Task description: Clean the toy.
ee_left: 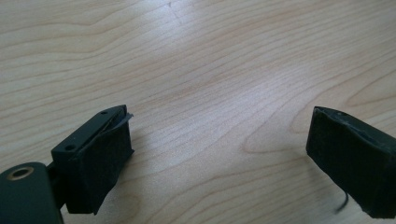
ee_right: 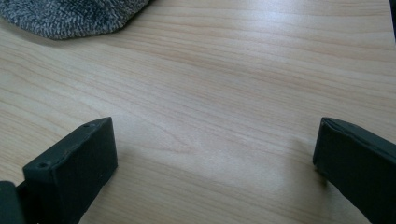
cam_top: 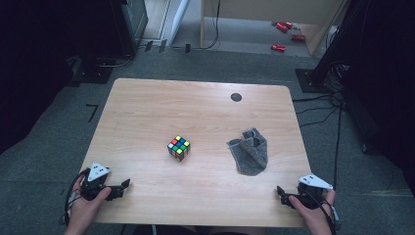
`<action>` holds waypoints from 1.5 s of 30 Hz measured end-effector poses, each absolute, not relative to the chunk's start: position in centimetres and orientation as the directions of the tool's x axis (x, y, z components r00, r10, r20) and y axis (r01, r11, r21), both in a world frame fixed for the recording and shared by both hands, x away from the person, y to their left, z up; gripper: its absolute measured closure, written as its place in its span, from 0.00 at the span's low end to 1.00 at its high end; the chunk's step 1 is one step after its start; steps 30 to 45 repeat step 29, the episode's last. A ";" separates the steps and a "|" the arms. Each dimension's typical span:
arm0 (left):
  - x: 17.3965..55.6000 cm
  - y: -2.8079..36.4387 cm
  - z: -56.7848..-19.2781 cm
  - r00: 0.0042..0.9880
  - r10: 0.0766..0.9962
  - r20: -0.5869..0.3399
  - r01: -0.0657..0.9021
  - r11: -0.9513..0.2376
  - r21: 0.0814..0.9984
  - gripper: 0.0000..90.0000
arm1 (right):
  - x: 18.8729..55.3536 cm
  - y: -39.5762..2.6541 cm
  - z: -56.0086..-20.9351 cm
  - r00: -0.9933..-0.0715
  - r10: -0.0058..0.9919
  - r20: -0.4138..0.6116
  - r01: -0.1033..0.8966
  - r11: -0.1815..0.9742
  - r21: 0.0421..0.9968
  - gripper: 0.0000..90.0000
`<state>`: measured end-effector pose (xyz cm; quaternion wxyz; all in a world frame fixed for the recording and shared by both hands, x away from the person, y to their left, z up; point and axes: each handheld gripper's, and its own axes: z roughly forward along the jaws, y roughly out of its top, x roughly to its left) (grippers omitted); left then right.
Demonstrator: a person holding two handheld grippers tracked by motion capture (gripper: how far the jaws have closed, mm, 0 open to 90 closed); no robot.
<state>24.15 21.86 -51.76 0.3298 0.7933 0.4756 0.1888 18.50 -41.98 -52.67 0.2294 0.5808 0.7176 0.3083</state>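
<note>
From the high view, I have both tongs parked at the near edge of the surface (cam_top: 147, 98): left tongs (cam_top: 122, 187) and right tongs (cam_top: 283, 192), well apart from the puzzle cube (cam_top: 179, 148) at the centre and the grey cloth (cam_top: 250, 152) to its right, so nothing gets nudged. Left gripper view: jaws spread wide over bare wood, holding nothing. Right gripper view: jaws likewise apart, with the cloth's edge (ee_right: 70, 16) ahead, probably my nearest reach.
</note>
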 end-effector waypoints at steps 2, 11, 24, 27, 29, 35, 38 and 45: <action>24.3 22.0 -51.8 0.479 0.878 -0.020 0.630 -0.328 0.704 0.08 | 18.6 -42.2 -52.7 -0.224 0.974 0.030 0.691 0.137 0.709 0.00; 24.5 21.6 -51.8 0.470 0.882 0.012 0.630 -0.345 0.695 0.08 | 18.7 -42.2 -52.7 -0.212 0.977 0.029 0.693 0.129 0.709 0.00; 24.5 21.9 -51.8 0.469 0.883 -0.019 0.635 -0.322 0.702 0.08 | 18.7 -42.3 -52.7 -0.216 0.976 0.029 0.692 0.132 0.709 0.00; 24.5 21.8 -51.8 0.468 0.883 -0.011 0.634 -0.328 0.701 0.08 | 18.7 -42.4 -52.7 -0.230 0.973 0.029 0.691 0.142 0.709 0.00; 24.5 21.8 -51.8 0.466 0.885 -0.012 0.634 -0.325 0.702 0.08 | 18.7 -42.4 -52.7 -0.230 0.973 0.029 0.691 0.142 0.709 0.00; 24.5 21.8 -51.8 0.466 0.885 -0.012 0.634 -0.325 0.702 0.08 | 18.7 -42.4 -52.7 -0.230 0.973 0.029 0.691 0.142 0.709 0.00; 24.5 21.8 -51.8 0.466 0.885 -0.012 0.634 -0.325 0.702 0.08 | 18.7 -42.4 -52.7 -0.230 0.973 0.029 0.691 0.142 0.709 0.00; 24.5 21.8 -51.8 0.466 0.885 -0.012 0.634 -0.325 0.702 0.08 | 18.7 -42.4 -52.7 -0.230 0.973 0.029 0.691 0.142 0.709 0.00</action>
